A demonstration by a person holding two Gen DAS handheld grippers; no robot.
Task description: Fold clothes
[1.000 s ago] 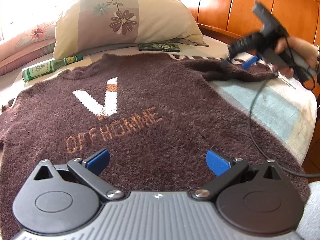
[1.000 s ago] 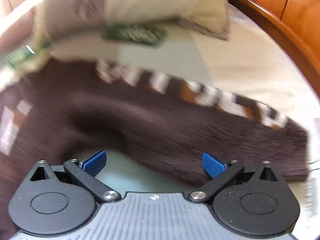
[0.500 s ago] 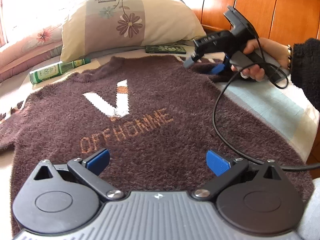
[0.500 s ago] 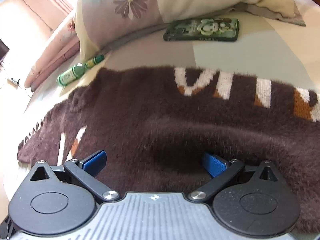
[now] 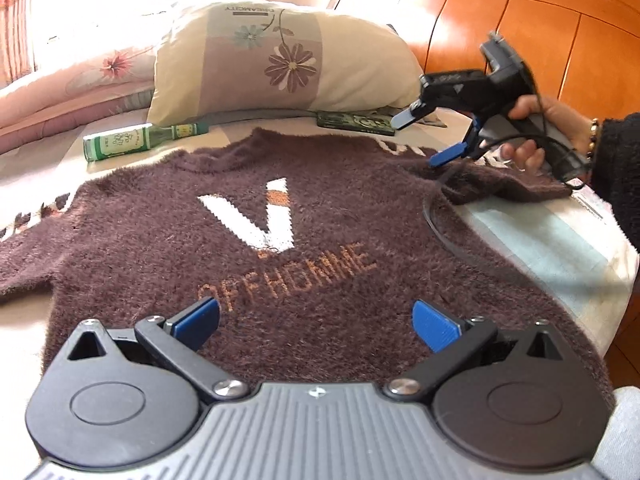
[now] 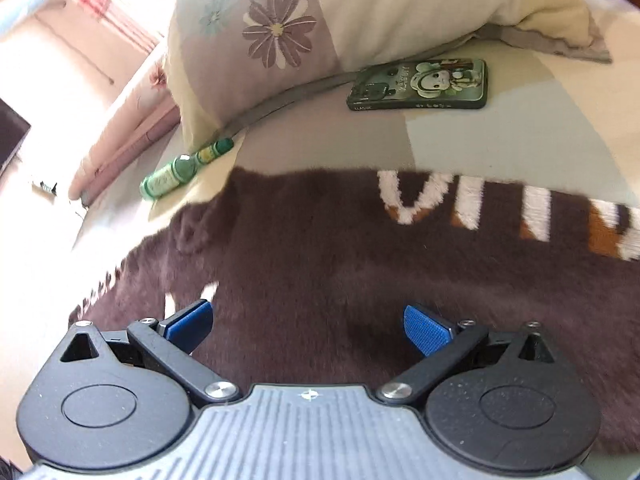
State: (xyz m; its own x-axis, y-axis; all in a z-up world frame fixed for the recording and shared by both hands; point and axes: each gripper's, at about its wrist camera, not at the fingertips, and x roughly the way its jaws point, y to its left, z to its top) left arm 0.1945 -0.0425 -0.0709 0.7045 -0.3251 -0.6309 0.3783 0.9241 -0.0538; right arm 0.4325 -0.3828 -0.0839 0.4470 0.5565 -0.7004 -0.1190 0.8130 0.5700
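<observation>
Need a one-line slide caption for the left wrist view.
Open left gripper over a flat brown sweater; open right gripper hovers above its sleeve.

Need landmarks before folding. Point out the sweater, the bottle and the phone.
sweater (image 5: 320,216), left wrist view, chest by the white V
bottle (image 5: 120,145), left wrist view, label
phone (image 6: 420,85), right wrist view, case back

The sweater (image 5: 280,240) sleeve runs off the left edge; the pillow (image 6: 360,12) hides the bottle's (image 6: 180,168) tip; the case's (image 5: 356,122) picture is too small to tell.
</observation>
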